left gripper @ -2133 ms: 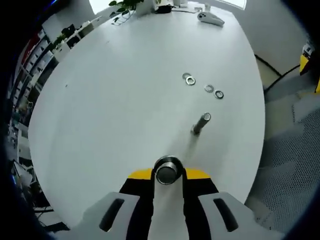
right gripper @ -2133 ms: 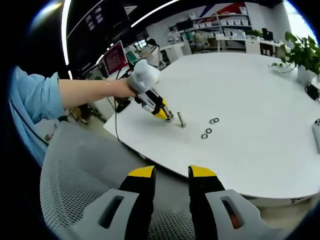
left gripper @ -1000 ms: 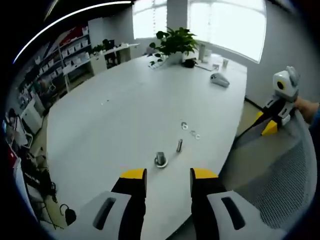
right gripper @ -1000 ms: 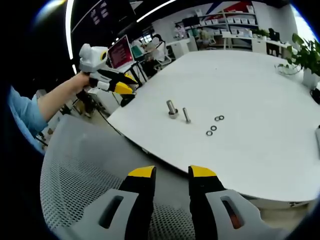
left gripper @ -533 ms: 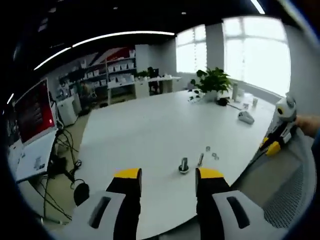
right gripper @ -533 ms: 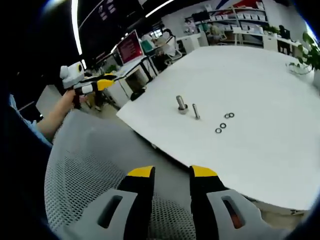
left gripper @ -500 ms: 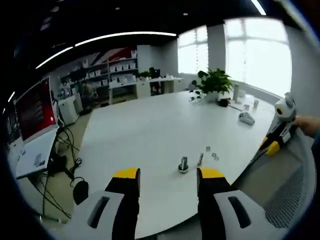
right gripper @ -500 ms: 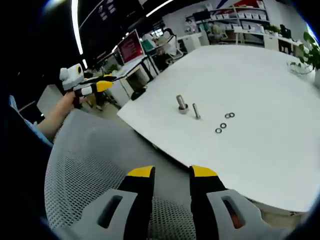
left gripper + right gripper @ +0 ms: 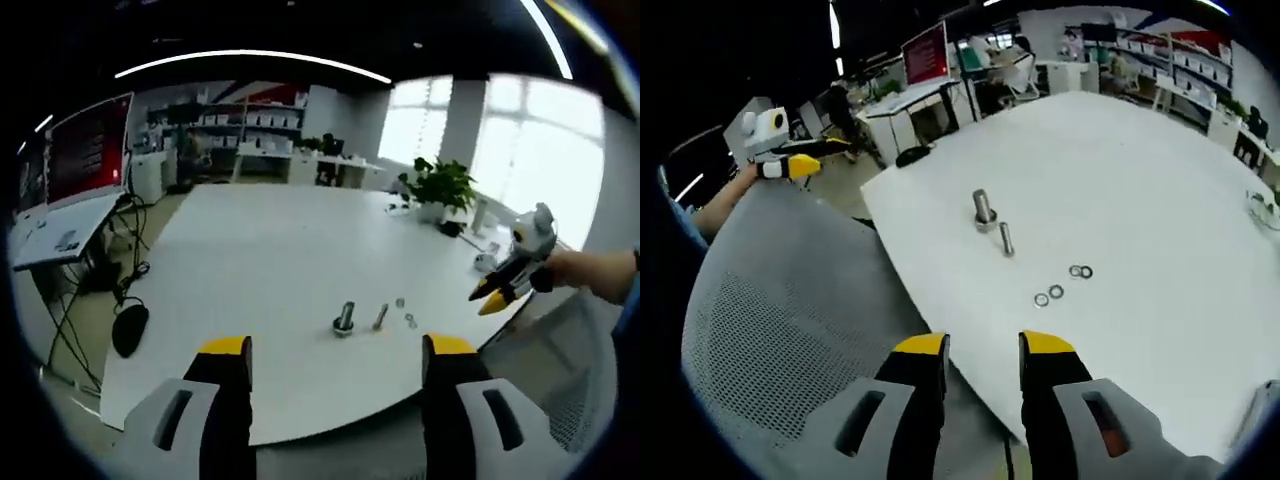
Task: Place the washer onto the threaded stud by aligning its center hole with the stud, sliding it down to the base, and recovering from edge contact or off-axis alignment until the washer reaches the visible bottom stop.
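Observation:
A steel stud on a wide base (image 9: pixel 345 318) (image 9: pixel 983 210) stands upright on the white table (image 9: pixel 260 260) (image 9: pixel 1140 200). Beside it stands a thinner bolt (image 9: pixel 380 317) (image 9: pixel 1006 238). Several washers (image 9: pixel 405 311) (image 9: pixel 1081 271) lie flat just beyond the bolt. My left gripper (image 9: pixel 338 352) is back off the table edge, jaws wide open and empty; the right gripper view shows it (image 9: pixel 790 165) at far left in a hand. My right gripper (image 9: pixel 982 350) hovers open and empty over a chair, and appears (image 9: pixel 505 280) at the right of the left gripper view.
A grey mesh chair (image 9: pixel 780 320) sits between my right gripper and the table edge. A red-lit monitor (image 9: pixel 90 150) and a black mouse (image 9: pixel 130 330) are left of the table. A potted plant (image 9: pixel 440 185) stands on its far side.
My left gripper's jaws have spread wider apart. Both cameras have swung, so the stud and washers sit differently in each view; they themselves have not moved.

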### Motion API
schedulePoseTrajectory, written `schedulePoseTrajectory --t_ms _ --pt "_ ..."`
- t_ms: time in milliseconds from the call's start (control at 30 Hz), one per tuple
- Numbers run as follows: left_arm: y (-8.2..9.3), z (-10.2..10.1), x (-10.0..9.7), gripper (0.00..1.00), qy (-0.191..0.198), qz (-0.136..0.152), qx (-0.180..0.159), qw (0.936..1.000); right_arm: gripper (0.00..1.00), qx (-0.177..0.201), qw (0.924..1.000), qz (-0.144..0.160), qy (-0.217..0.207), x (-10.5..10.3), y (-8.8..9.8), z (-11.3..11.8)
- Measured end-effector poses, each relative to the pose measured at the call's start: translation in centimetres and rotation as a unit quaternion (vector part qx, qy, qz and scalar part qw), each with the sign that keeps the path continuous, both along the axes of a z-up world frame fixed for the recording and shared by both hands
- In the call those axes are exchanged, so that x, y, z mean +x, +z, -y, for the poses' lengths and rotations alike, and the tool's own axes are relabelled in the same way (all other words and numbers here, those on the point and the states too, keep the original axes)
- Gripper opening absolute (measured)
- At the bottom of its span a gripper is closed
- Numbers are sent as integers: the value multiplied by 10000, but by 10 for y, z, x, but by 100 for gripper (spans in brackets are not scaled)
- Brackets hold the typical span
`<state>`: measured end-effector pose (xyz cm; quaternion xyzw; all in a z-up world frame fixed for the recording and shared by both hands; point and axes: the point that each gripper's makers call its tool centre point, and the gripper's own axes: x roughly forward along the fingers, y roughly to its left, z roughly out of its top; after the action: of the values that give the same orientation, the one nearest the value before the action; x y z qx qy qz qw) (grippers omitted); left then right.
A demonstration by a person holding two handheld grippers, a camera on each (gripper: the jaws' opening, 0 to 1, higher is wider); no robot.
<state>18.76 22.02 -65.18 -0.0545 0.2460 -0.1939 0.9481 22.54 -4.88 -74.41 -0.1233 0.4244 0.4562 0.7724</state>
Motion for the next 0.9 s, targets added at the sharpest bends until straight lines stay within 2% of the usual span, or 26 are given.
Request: schedulePoseTrajectory --t_ms 67,100,167,233,267,367,467,567,667,800,900 --pt "-12 -1 -1 67 -17 -195 -22 9998 29 -76 9999 -61 63 5 -11 -2" --pt "-15 -5 -3 63 91 -367 -120 9992 29 -150 9998 -121 109 6 -16 -2" --pt "-4 -8 3 60 232 -59 -354 9991 28 -362 9989 -122 272 9 -25 -3" --pt "-5 -7 1 63 324 -211 -531 9978 28 -543 9977 0 399 15 -31 -5" --pt "-6 -7 1 64 304 -225 -536 9978 28 -576 9976 -34 391 16 -33 -6" --pt "-7 -7 1 62 304 -216 -467 9982 29 -681 9964 -145 487 18 -40 -11" --pt "-8 -8 0 62 315 -248 -435 9982 28 -1098 9928 -212 435 24 -50 -3" --pt "-12 -8 -1 58 259 -277 -196 9991 28 -1150 9921 -244 434 28 -57 -4" --pt "-14 -7 -3 51 222 -373 -211 9988 28 -1211 9912 -269 455 30 -62 -3" --pt "-15 -7 -2 51 223 -376 -171 9989 28 -1326 9893 -292 537 32 -69 -4" --pt "-20 -10 -4 45 193 -420 69 9989 28 -1387 9882 -253 594 35 -72 -6"
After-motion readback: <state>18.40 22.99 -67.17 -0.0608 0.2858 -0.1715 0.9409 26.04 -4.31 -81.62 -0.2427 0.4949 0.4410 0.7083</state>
